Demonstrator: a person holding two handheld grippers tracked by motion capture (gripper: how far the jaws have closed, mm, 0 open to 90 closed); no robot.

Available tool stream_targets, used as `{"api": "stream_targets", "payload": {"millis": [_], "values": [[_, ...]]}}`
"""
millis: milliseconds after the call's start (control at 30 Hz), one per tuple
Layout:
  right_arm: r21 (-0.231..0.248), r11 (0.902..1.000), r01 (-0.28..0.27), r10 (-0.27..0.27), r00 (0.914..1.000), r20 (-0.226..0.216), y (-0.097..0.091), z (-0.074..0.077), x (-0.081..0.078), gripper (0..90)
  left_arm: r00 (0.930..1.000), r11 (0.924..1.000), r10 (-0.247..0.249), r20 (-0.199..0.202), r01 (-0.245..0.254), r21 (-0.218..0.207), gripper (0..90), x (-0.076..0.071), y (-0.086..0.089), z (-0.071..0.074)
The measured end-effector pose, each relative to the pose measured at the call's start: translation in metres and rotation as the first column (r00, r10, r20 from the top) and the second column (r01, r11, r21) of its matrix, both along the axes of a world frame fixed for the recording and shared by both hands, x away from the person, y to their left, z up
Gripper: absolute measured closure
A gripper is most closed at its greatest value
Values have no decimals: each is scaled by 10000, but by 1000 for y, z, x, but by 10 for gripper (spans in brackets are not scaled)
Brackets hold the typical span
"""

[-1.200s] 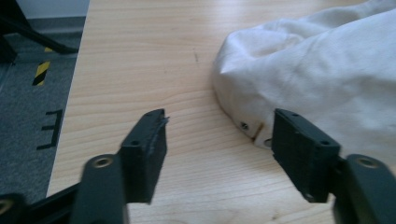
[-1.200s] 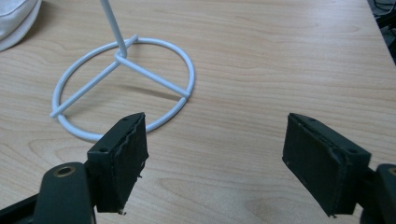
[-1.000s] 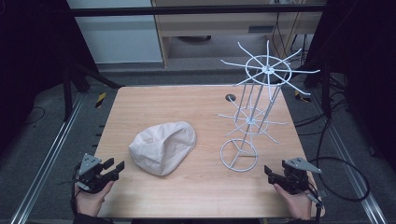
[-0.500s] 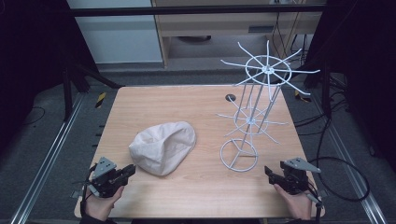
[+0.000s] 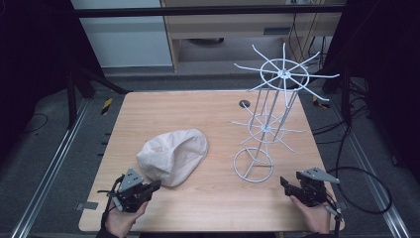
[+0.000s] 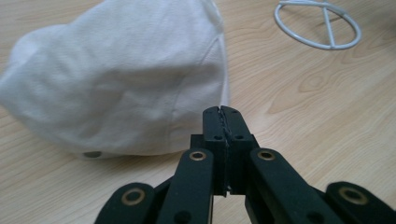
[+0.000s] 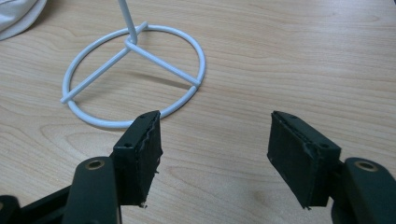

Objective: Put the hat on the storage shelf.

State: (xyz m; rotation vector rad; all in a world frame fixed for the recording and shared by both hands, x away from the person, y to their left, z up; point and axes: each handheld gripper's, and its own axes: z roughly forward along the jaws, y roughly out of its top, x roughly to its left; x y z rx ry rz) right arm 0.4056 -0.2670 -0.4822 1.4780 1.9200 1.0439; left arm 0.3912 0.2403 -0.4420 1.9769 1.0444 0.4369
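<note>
Fingers of the left gripper (image 6: 221,112) pressed together with nothing between them, just short of the white cap (image 6: 121,79); fingers of the right gripper (image 7: 215,140) spread wide apart over bare bench (image 7: 303,56).

In the high view the left gripper (image 5: 154,185) sits at the lower left of the frame, its tips just beside the cap's (image 5: 173,154) near edge, which lies left of centre on the wooden bench (image 5: 198,114). The left fingers have just been closing, and they have closed on nothing. The right gripper (image 5: 284,182) rests at the lower right, holding nothing, near the ring base of the white wire rack (image 5: 270,124), which stands upright on the right half of the bench. In the right gripper view that ring base (image 7: 135,74) lies at the upper left, with a corner of the cap (image 7: 18,16) at the top left edge.
</note>
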Motion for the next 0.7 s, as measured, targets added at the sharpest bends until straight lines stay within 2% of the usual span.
{"api": "stream_targets", "payload": {"millis": [100,200,400,567,633,700], "values": [[19,10000,-4,4,10000,-25,0,0,0,348,9997,9996,-215,-83,214,-180,898,0,-7,0],[53,10000,9,-9,10000,-82,-1,-1,1,347,9989,9989,-461,-54,462,81,898,4,-25,-3],[-38,10000,19,-19,10000,-33,-2,-1,1,344,9987,9960,-500,-77,504,732,897,11,-50,-12],[-29,10000,30,-31,9999,-129,-2,-2,2,343,9991,9963,-401,-146,411,761,898,18,-53,-14],[-58,10000,17,-18,9999,-148,-1,-3,2,342,9992,9969,-255,-315,277,733,898,27,-53,-17],[-55,10000,11,-12,9999,-146,-1,-3,2,341,9991,9966,-218,-362,246,784,898,29,-53,-18]]}}
